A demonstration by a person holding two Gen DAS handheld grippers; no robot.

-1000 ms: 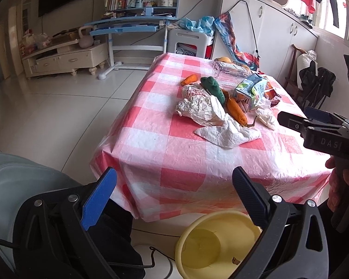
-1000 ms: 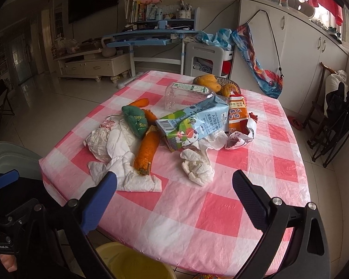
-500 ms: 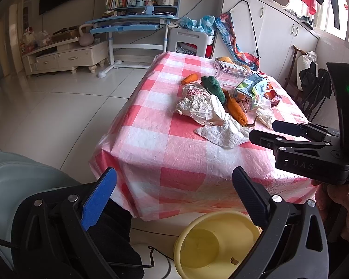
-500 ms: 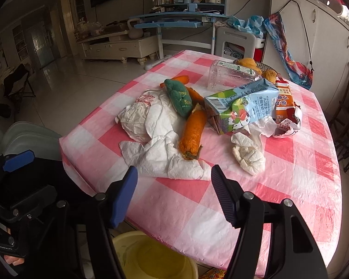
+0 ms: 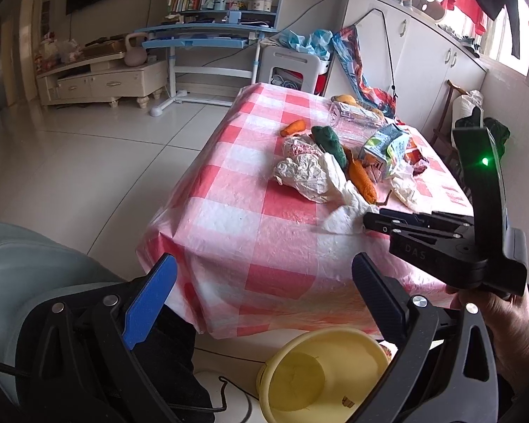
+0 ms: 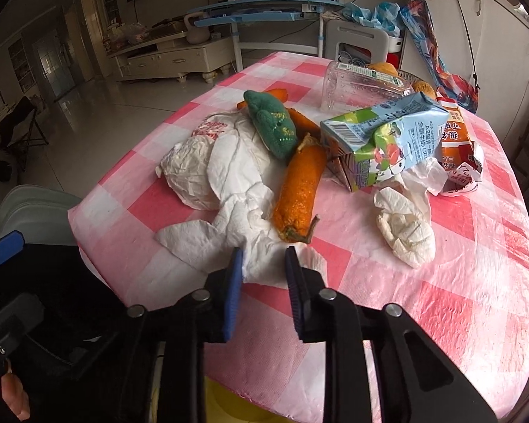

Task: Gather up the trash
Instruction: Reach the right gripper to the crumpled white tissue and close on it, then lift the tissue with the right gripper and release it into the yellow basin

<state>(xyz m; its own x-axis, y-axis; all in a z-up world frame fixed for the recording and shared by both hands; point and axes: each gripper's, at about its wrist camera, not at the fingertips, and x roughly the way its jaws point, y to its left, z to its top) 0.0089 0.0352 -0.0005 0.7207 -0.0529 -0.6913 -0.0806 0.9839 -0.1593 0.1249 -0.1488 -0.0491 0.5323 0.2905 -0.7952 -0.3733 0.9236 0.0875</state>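
Table (image 6: 458,335) near edge runs just under both grippers; its pink-and-white checked plastic cover (image 5: 250,232) drapes over the corner, glossy and wrinkled. Wide bare tile floor (image 5: 88,162) to the left of the table; a yellow plastic basin (image 5: 321,373) sits on the floor below the edge, round, nearly empty. Trash heap lies mid-table, the near strip of cover mostly bare. Right gripper (image 6: 263,261) low over the near edge, its jaws having just been closing, now narrow, with the ragged edge of a flat white paper napkin (image 6: 222,236) between the tips; whether the pads press it cannot be told. Behind the napkin: a crumpled white paper wrapper (image 6: 190,172), a rough orange knitted carrot (image 6: 301,190) with a dark stem, a green knitted piece (image 6: 273,127), a creased milk carton (image 6: 381,141) on its side, a balled tissue (image 6: 405,232), a clear plastic jar (image 6: 356,88) toppled. Left gripper (image 5: 264,292) hangs off the table corner above the basin, jaws wide apart, nothing between them.
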